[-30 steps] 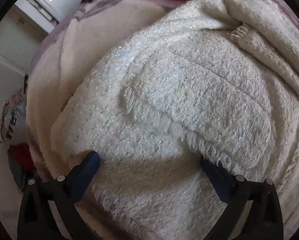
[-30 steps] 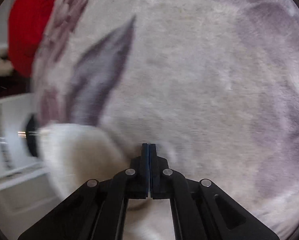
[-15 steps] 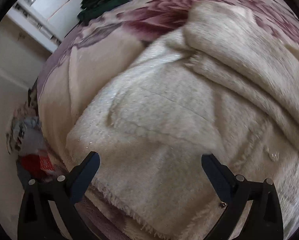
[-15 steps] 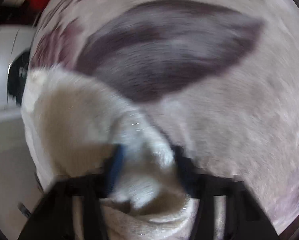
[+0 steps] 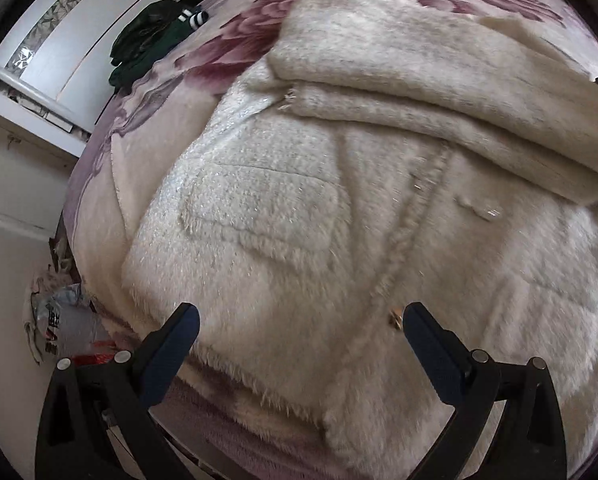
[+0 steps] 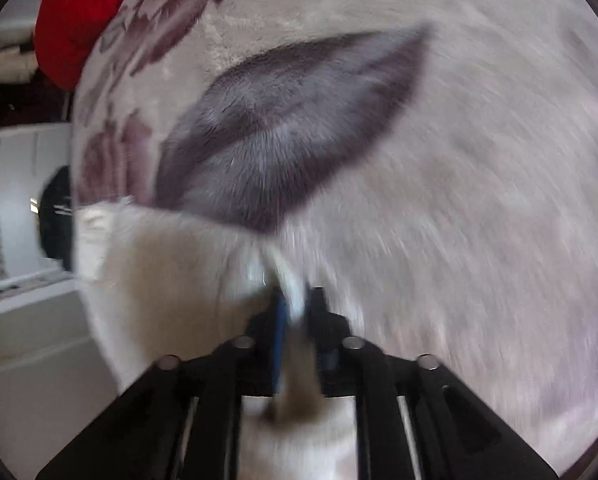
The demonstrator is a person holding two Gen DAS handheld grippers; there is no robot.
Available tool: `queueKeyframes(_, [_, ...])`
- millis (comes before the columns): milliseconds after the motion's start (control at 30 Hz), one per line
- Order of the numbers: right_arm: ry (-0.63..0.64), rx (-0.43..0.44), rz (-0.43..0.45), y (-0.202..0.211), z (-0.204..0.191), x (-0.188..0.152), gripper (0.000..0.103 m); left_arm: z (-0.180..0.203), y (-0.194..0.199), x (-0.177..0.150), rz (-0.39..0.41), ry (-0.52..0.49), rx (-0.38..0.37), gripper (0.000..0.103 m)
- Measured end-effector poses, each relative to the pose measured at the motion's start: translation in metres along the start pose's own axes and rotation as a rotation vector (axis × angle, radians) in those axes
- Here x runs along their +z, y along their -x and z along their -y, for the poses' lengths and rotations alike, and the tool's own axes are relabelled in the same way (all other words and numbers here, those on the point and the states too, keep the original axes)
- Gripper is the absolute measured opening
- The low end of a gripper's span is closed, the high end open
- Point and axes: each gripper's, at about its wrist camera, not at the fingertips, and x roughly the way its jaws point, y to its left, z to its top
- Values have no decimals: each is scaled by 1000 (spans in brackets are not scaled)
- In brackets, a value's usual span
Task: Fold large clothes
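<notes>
Coat (image 5: 339, 208), cream and fuzzy, lies spread on the floral blanket (image 5: 227, 40); my left gripper (image 5: 299, 320) hangs over its hem, fingers wide, holding nothing. Right view, blurred: my right gripper (image 6: 297, 300) pinches coat fabric between narrowed fingers.

Over the last second the left hand-held gripper (image 5: 299, 320) has drawn back from the white fuzzy coat (image 5: 339, 220), bringing its folded sleeve (image 5: 439, 80) into sight, while the right hand-held gripper (image 6: 295, 300) opened and then closed on a coat edge.
</notes>
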Motion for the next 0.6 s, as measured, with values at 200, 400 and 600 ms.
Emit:
queueKeyframes(200, [-65,-25,-58,50,49,-92,57,17,22,-31,-40,-31,-88,103])
queueKeyframes(400, [-157,65,-232,-3,68,-240,57,59,22,-71,-111,-114,-133,103])
queueKeyframes(600, [-15,38,-346,-70,54,-345,55,79,17,-83,-135,-130,-140,103])
